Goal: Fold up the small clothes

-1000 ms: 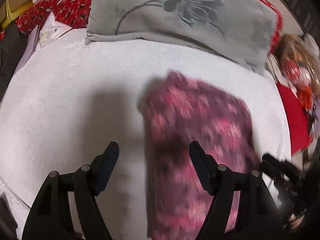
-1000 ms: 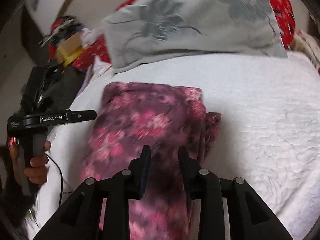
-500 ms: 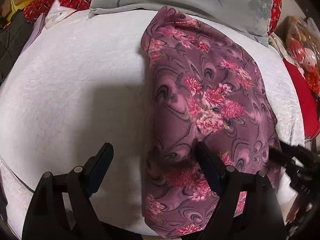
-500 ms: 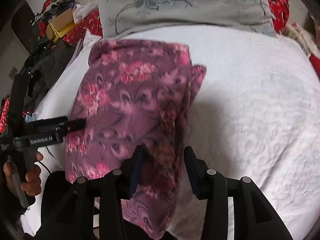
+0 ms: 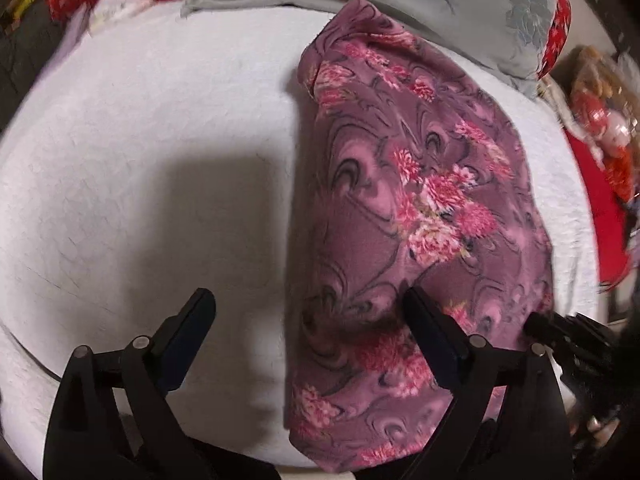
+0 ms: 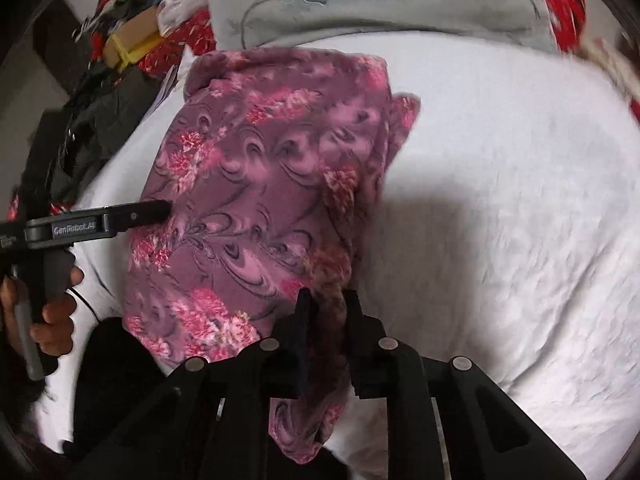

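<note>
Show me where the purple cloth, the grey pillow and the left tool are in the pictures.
Purple cloth (image 5: 420,208), left wrist view: on its flower print, mid-cloth.
Grey pillow (image 6: 360,4), right wrist view: on its embroidered front.
Left tool (image 5: 308,344), left wrist view: midway between its fingertips, opening, over the cloth's edge.

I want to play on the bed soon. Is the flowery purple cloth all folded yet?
Not yet. The purple cloth already lies doubled into a long strip on the white cover. The right tool is closing on its near edge, cloth between the jaws. The left tool is opening, gripping nothing. It probably needs another fold across.
</note>
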Demonstrator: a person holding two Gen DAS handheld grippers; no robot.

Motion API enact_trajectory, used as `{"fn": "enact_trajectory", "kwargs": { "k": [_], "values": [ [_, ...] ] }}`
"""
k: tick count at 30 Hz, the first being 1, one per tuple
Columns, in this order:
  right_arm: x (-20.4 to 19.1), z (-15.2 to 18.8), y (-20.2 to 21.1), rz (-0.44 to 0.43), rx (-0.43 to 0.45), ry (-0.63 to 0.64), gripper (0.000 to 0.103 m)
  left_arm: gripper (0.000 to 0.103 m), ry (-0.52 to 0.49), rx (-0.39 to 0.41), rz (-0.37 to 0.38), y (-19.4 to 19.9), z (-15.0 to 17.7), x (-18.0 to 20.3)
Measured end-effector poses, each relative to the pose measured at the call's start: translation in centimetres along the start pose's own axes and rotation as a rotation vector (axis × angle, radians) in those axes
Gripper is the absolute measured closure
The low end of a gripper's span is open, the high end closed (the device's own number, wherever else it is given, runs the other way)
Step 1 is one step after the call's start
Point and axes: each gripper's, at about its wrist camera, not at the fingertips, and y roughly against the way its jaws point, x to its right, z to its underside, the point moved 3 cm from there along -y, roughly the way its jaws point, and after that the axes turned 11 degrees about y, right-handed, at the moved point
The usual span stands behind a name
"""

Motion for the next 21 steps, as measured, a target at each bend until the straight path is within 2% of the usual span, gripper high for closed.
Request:
{"fn": "enact_trajectory", "kwargs": {
  "k": [1, 3, 4, 6, 10, 11, 12, 13, 14, 16, 17, 19, 21],
  "values": [
    [0.2, -0.4, 0.5, -0.020, 0.015, -0.010, 0.081, 0.007, 0.018, -0.005, 0.029, 0.3, -0.4, -0.4],
    [0.7, -1.6, 1.4, -0.036, 0.064, -0.035, 0.078, 0.007, 0.045, -0.002, 0.053, 0.6, -1.3, -0.8],
    [1.3, -2.6, 1.8, -0.049, 0.095, -0.062, 0.071, 0.007, 0.062, -0.003, 0.066, 0.7, -2.0, -0.9],
    [2.7, -4.5, 1.4, -0.064, 0.132, -0.129, 0.065, 0.007, 0.095, -0.005, 0.094, 0.7, -3.2, -0.9],
    [4.1, -7.0, -2.0, -0.060, 0.090, -0.180, 0.064, 0.007, 0.111, -0.024, 0.094, -0.1, -5.5, 0.1],
    [4.0, -7.4, -2.8, -0.055, 0.081, -0.178, 0.067, 0.007, 0.108, -0.027, 0.093, -0.2, -5.9, 0.3],
    [3.8, -7.9, -2.9, -0.052, 0.089, -0.160, 0.083, 0.008, 0.103, -0.022, 0.102, -0.1, -6.4, 0.6],
    [3.4, -8.5, -2.4, -0.047, 0.118, -0.117, 0.092, 0.007, 0.098, -0.014, 0.107, 0.0, -6.7, 0.7],
    [3.0, -8.8, -1.5, -0.032, 0.156, -0.077, 0.092, 0.007, 0.093, 0.001, 0.108, 0.0, -6.9, 0.8],
    [3.1, -8.5, -0.5, -0.041, 0.205, -0.079, 0.094, 0.007, 0.079, 0.013, 0.074, -0.9, -7.4, 1.0],
    [3.7, -8.1, -0.6, -0.035, 0.203, -0.098, 0.095, 0.007, 0.072, 0.002, 0.055, -1.7, -7.6, 1.1],
    [5.4, -6.2, -2.4, -0.017, 0.113, -0.141, 0.098, 0.007, 0.083, -0.056, 0.066, -3.2, -7.8, 0.8],
    [6.0, -6.2, -2.2, -0.057, 0.126, -0.173, 0.096, 0.007, 0.119, -0.066, 0.111, -3.1, -7.7, 0.3]
  ]
}}
